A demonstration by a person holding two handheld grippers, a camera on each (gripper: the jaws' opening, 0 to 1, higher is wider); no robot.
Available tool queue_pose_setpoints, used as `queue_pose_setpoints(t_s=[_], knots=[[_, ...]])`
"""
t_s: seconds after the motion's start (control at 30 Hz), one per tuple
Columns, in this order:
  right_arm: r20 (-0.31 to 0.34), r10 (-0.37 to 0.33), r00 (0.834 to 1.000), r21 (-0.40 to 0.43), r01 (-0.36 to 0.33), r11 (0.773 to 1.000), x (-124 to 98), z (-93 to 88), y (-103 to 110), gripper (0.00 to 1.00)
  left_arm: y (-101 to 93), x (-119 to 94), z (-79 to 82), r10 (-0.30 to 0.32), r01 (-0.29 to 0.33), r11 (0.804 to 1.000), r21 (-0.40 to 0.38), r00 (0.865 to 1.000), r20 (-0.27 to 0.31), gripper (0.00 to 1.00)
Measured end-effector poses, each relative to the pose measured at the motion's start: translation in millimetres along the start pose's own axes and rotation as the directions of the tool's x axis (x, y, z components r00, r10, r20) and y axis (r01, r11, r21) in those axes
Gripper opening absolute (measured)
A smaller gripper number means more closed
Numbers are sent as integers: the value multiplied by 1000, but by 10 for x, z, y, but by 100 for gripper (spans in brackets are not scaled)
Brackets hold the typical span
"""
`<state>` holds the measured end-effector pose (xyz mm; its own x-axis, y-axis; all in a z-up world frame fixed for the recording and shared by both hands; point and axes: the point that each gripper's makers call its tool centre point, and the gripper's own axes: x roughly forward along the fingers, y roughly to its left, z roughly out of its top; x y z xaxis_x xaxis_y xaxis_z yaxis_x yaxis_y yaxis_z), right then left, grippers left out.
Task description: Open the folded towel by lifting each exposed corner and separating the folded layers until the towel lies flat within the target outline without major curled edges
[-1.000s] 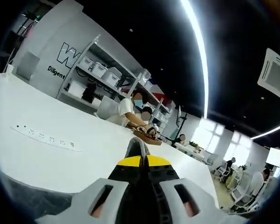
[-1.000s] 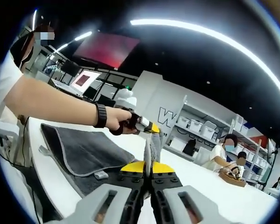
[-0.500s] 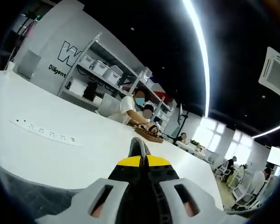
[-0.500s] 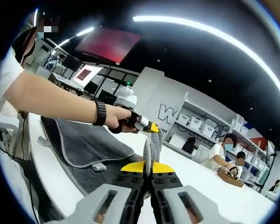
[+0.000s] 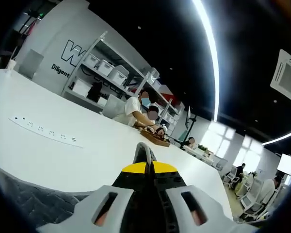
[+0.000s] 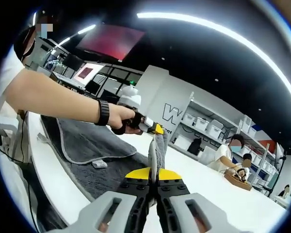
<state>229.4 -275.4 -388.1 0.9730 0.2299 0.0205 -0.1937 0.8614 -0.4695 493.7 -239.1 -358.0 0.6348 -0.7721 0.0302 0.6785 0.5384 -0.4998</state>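
A dark grey towel (image 6: pixel 87 145) with a pale hem lies partly spread on the white table (image 6: pixel 208 187). One of its edges rises to both grippers. My right gripper (image 6: pixel 154 171) is shut on a towel corner that sticks up between its yellow tips. Just beyond it, a person's hand holds my left gripper (image 6: pixel 153 129), which also pinches the raised towel edge. In the left gripper view, my left gripper (image 5: pixel 145 167) is shut on a small grey fold of towel (image 5: pixel 144 151). More of the towel (image 5: pixel 29 208) lies at the lower left.
A white power strip (image 5: pixel 43 131) is set in the table (image 5: pixel 87 155) to the left. A small white label (image 6: pixel 99 164) lies on the towel. People work at a far table (image 5: pixel 140 109) before shelves of bins. The holder's arm (image 6: pixel 53 104) crosses the right gripper view.
Both grippers stay shut on the towel. The right gripper view has shifted a little, and the spread part of the towel now sits flatter and lower in it.
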Motion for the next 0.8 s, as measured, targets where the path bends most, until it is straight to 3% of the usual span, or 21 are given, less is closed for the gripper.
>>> queue_pose_setpoints(t_s=[0.13,0.8], knots=[[-17,-2,1000,-1,2,1000,-12,-90,-9,0,-3,45,-49,-4,4,999,-35,1000,-2,0],[-56,-25,998,18,26,999,-100,-334,-121,0,-52,193,-295,-8,6,999,-37,1000,-31,0]])
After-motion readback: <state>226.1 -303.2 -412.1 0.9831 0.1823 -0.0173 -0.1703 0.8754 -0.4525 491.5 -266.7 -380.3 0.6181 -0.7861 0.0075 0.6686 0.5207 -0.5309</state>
